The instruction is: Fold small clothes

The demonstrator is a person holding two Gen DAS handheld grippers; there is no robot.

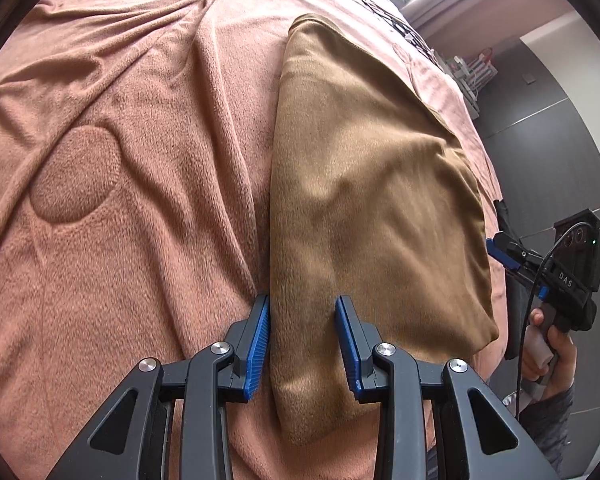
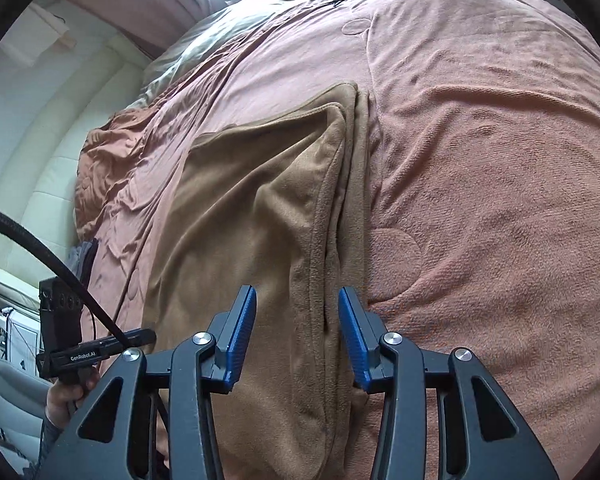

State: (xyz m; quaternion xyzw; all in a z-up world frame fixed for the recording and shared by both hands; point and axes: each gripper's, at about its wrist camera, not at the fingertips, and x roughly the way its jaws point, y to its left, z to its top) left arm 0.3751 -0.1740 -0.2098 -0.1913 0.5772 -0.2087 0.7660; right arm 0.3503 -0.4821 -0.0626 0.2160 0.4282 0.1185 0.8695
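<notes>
A brown fleece garment (image 1: 372, 200) lies folded on the pink blanket (image 1: 120, 200). My left gripper (image 1: 302, 312) is open over its near left edge, with the cloth between the blue pads (image 1: 260, 336) but not pinched. In the right wrist view the same brown garment (image 2: 252, 220) shows stacked folded layers along its right edge. My right gripper (image 2: 296, 312) is open above that layered edge. At the right of the left wrist view the other gripper (image 1: 540, 264) shows, held by a hand (image 1: 552, 348).
The pink blanket (image 2: 480, 200) covers the whole bed, with wrinkles and embossed ovals. A dark tiled floor (image 1: 548, 128) lies past the bed's right edge. A cream padded headboard (image 2: 40, 160) stands at the left. A black cable (image 2: 52, 256) crosses the left side.
</notes>
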